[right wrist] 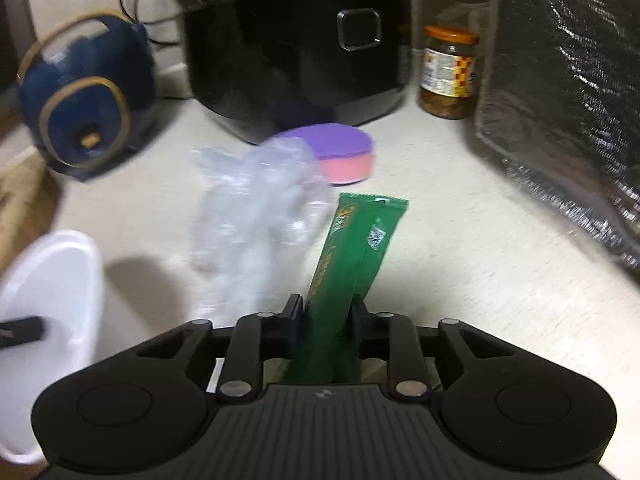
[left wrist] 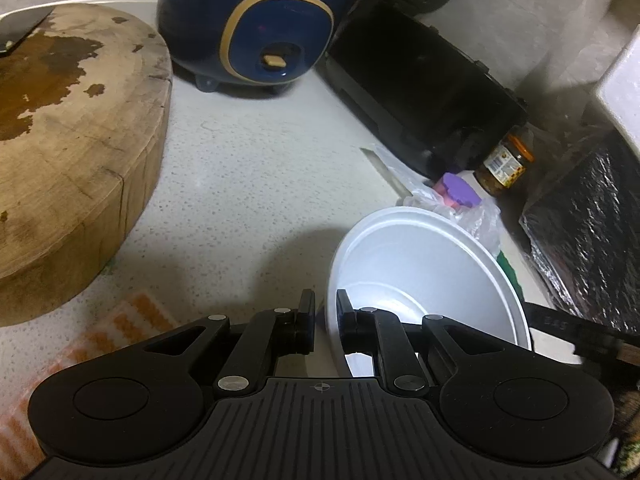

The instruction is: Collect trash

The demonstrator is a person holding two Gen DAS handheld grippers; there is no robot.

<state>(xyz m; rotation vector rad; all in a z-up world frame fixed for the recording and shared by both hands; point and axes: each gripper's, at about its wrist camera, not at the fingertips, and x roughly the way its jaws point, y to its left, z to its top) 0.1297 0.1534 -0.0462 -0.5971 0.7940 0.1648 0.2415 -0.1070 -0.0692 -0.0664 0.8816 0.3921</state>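
The right hand-held gripper point(right wrist: 326, 312) is clamped on a green snack wrapper point(right wrist: 352, 264), whose long axis runs forward and slightly right, away from the fingers and above the table point(right wrist: 460, 280). Just left of it hangs a crumpled clear plastic bag point(right wrist: 256, 220), blurred; whether it is caught in the same grip is unclear. The left hand-held gripper point(left wrist: 325, 312) pinches the rim of a white foam bowl point(left wrist: 420, 264), tilted, lying to the right gripper's left. Beyond sit a purple-and-pink sponge point(right wrist: 340, 152), a black cooker point(right wrist: 300, 48) and a jar point(right wrist: 448, 72).
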